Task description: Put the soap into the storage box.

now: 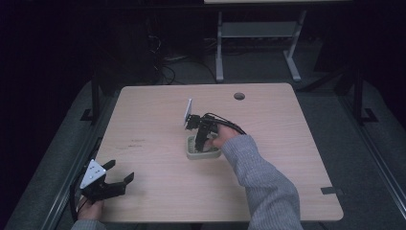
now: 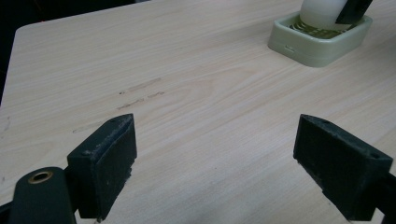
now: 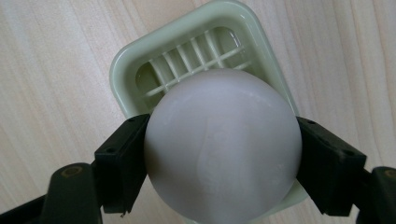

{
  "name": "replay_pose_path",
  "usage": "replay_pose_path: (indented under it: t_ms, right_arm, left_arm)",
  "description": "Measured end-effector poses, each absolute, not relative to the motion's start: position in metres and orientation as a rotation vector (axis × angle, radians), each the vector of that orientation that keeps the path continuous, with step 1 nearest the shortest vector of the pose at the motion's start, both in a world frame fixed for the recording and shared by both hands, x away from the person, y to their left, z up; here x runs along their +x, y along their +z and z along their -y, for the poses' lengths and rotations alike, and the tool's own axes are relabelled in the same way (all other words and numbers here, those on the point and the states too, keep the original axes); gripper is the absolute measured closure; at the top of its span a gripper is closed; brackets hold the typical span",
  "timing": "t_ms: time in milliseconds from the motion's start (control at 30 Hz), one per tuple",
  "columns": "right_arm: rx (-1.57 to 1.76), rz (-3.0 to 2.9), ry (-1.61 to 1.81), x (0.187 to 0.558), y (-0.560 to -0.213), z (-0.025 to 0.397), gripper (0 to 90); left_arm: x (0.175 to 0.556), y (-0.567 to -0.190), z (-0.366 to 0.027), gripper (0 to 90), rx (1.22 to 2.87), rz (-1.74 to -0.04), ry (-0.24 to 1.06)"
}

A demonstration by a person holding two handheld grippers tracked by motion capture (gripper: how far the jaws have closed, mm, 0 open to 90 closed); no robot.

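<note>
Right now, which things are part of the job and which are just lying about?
In the job, judging by what is held:
- white round soap, clamped in the right tool
- pale green soap dish, directly under the soap

Lying about:
- left tool, open and holding nothing, near the table's front left corner
- round hole in the table

The high view looks forward and down over my whole desk (image 1: 158,191). My left tongs' (image 2: 215,154) camera sits low near the desk's edge, facing across it toward the green soap dish (image 2: 322,44). My right tongs' (image 3: 222,158) camera looks straight down, close over that same dish (image 3: 140,60).
</note>
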State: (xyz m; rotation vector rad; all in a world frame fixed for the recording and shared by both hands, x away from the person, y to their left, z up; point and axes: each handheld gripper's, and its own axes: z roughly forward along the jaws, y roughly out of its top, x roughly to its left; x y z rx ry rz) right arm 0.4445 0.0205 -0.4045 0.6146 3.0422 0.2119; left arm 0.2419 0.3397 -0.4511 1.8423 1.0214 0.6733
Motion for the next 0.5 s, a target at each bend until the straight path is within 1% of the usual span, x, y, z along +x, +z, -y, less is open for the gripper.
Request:
replay_pose_path:
  t_ms: [500]
  right_arm:
    - [0.605,-3.042,0.177,0.4462,-0.4124,-0.0247,23.5]
  left_arm:
    - [0.2414,-0.4504,-0.3411,12.8,1.844,-1.019,0.675]
